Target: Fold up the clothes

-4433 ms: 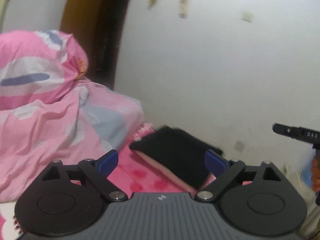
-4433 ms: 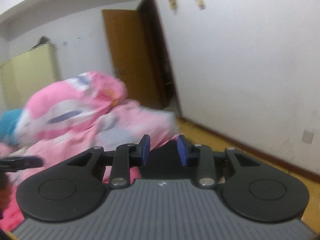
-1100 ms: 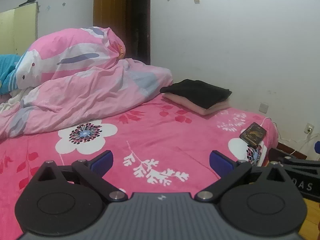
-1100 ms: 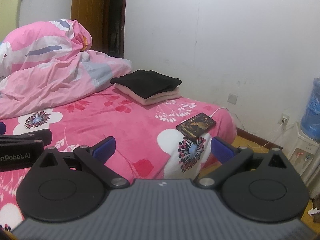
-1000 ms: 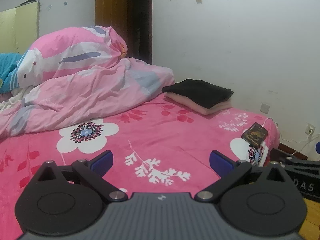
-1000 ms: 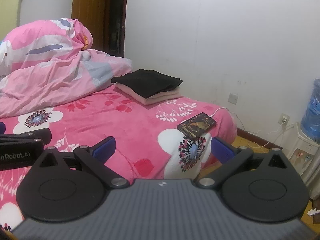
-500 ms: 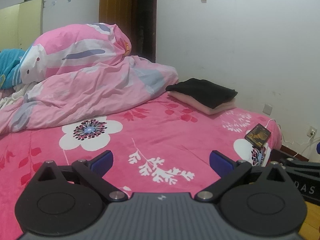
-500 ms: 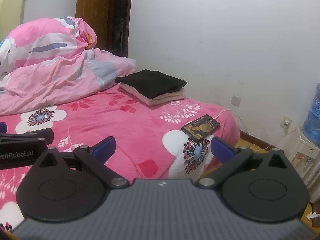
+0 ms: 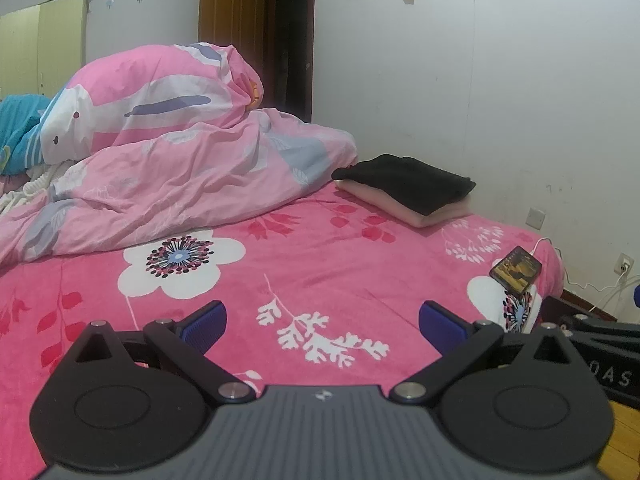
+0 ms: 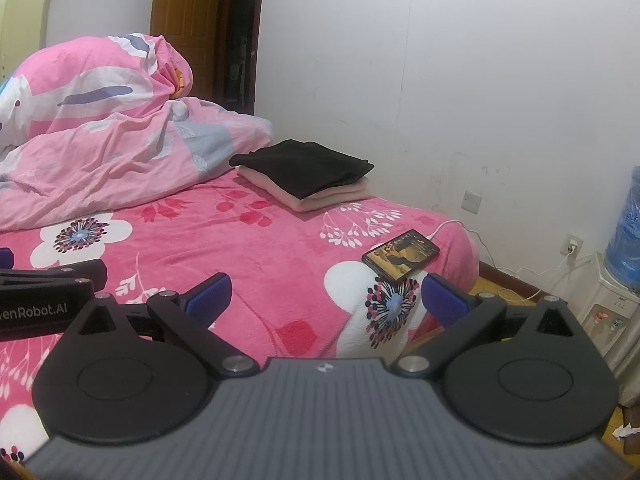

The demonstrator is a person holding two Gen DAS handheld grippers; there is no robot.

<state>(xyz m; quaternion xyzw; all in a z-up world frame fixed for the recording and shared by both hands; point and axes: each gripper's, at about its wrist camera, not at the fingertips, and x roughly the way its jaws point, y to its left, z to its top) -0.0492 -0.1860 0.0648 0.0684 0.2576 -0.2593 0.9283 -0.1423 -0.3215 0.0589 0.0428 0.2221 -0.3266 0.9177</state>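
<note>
Partly hidden pink garment (image 10: 332,196) (under black) (image 10: 304,170)

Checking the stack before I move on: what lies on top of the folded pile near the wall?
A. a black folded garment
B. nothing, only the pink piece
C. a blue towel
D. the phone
A: the black folded garment rests on the pale pink folded piece; the phone lies apart at the bed's edge.

Folded clothes (image 9: 404,186) stacked on bed (image 9: 320,272) near wall; duvet (image 9: 180,184) left; phone (image 9: 516,270) at bed's right corner.
</note>
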